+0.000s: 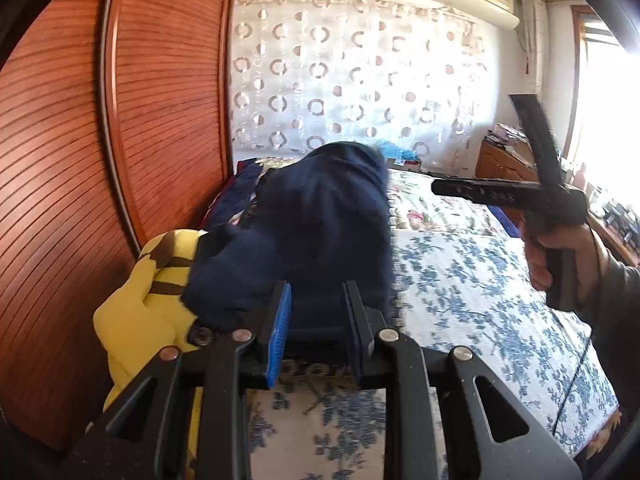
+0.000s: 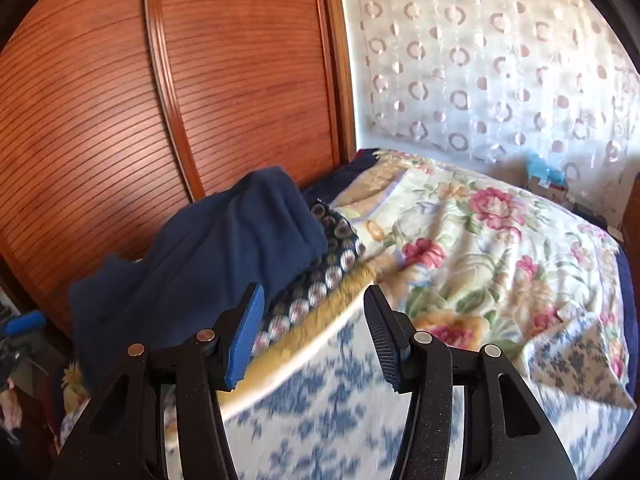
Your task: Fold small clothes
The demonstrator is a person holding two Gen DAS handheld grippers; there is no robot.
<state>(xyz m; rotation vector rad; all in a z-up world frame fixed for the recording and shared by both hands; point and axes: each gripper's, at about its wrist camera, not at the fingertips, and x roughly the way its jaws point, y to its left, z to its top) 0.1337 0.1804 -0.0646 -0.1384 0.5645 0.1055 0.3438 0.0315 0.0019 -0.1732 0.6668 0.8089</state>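
A navy blue garment [image 1: 320, 216] is held up off the bed, bunched and blurred. My left gripper [image 1: 318, 300] is shut on its lower edge. A yellow garment with brown stripes [image 1: 148, 292] lies at the bed's left edge beside it. In the right wrist view the navy garment [image 2: 224, 248] hangs at the left, above the bed. My right gripper [image 2: 310, 320] is open and empty, to the right of the garment and apart from it. In the left wrist view the right gripper [image 1: 516, 188] is held in a hand at the far right.
The bed has a blue floral sheet [image 1: 472, 288] and a pink floral blanket [image 2: 480, 248] further back. A wooden slatted wardrobe [image 1: 80, 160] stands close on the left. A curtain [image 1: 360, 72] hangs behind the bed. A wooden dresser [image 1: 504, 160] is at the right.
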